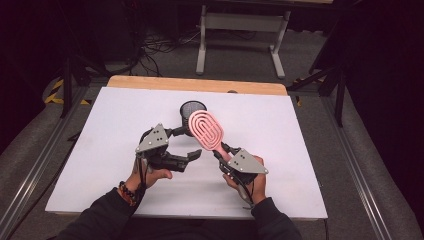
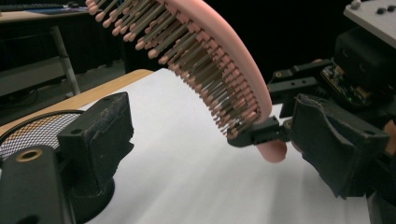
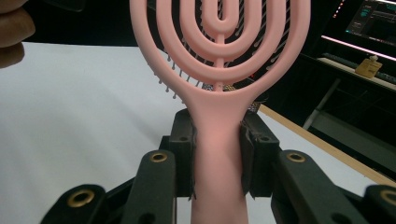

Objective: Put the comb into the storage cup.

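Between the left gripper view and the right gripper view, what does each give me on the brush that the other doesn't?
Left gripper view alone: the brush's bristle side, bristles pointing down toward the table, and the mesh cup behind the open left tongs. Right gripper view alone: the brush's smooth back with its concentric loops, and the right tongs shut on the handle from both sides. Both share the pink brush and white table.

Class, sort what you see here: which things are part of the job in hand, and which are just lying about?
In the job:
- pink hairbrush, handle clamped in the right gripper
- left gripper, open beside the brush
- black mesh cup, probably, just behind the brush

Lying about:
- white table, only the work surface
- desk frame and cables on the floor beyond
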Tool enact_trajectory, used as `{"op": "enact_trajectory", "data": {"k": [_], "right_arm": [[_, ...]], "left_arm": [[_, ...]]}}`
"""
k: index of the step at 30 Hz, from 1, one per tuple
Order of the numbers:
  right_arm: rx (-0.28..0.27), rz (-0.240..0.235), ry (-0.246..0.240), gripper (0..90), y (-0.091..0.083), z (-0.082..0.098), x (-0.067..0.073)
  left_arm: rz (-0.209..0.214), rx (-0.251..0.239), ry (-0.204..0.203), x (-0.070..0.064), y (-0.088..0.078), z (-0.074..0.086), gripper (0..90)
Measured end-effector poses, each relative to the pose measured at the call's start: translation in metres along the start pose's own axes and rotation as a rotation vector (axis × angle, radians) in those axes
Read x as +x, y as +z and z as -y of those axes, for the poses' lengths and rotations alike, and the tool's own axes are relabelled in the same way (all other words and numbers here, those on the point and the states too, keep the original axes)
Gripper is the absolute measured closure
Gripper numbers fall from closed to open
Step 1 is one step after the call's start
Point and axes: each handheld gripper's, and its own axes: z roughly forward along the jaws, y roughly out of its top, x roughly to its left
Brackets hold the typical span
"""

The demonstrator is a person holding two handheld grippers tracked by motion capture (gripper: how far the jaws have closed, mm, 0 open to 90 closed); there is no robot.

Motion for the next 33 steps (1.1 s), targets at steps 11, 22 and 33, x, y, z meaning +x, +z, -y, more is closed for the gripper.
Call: {"op": "enact_trajectory", "data": {"k": [11, 22, 33], "right_arm": [[0.001, 0.002, -0.030, 69.1, 0.001, 0.000, 0.004], [0.034, 0.016, -0.090, 69.0, 0.006, 0.003, 0.012], [0.043, 0.026, -0.108, 68.8, 0.008, 0.005, 0.014]], "left_arm": [[-0.034, 0.004, -0.092, -0.004, 0.017, -0.007, 18.7], [-0.052, -0.063, -0.148, -0.005, 0.017, -0.001, 44.2], [0.002, -0.141, -0.096, -0.017, 0.011, 0.001, 59.9]]}}
